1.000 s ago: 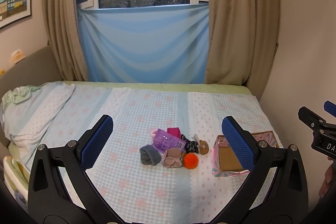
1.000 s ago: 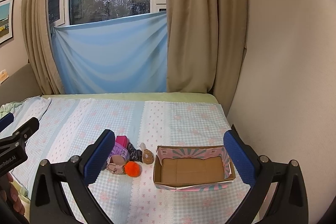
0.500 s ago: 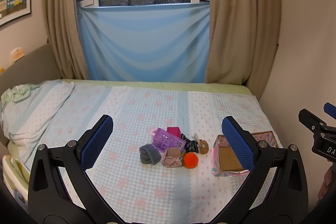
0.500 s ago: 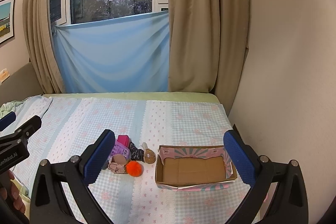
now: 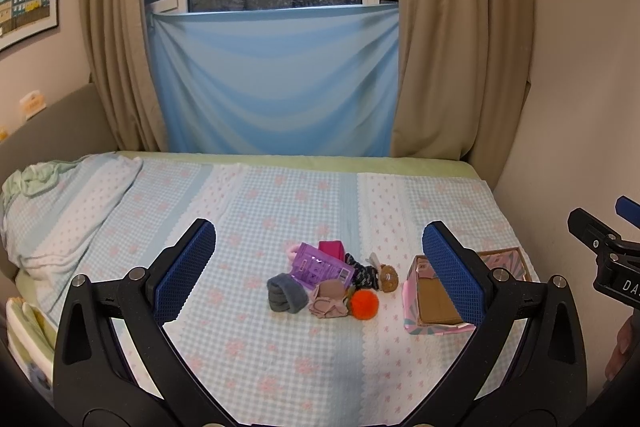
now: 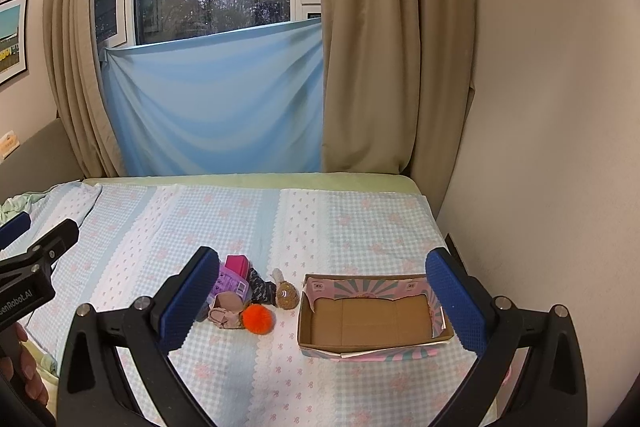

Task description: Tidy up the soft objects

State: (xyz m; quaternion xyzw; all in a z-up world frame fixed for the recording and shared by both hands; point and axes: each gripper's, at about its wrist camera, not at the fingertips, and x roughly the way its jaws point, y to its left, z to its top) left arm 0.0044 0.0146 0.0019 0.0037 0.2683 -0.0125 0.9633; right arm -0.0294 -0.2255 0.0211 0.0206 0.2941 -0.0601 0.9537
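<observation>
- Left claw [image 5: 320,269]: jaws spread wide, nothing between the blue pads [image 5: 184,269]; held above the near part of the bed, aimed at the pile.
- Right claw [image 6: 326,301]: jaws likewise wide apart and empty; held above the bed with the box framed between its fingers.
- Pile of soft objects [image 5: 326,281] lies on the bed just left of the box, not touching it.
- In the pile: grey rolled cloth [image 5: 286,293] at left; purple packet [image 5: 318,265] on top, magenta item [image 5: 332,251] behind it; beige piece [image 5: 330,305] in front; orange pom-pom [image 5: 364,305] touching the beige piece; dark patterned fabric [image 5: 364,275] and a brown round plush [image 5: 388,277] on the box side.
- Cardboard box [image 6: 372,321]: open top, pink-patterned walls, bare brown floor, nothing inside.
- Bed cover [image 6: 340,227]: pale blue check with pink marks; bunched bedding [image 5: 60,207] at the far left.
- Beyond: blue cloth [image 5: 276,79] across the lower window, beige curtains [image 5: 460,47] either side.
</observation>
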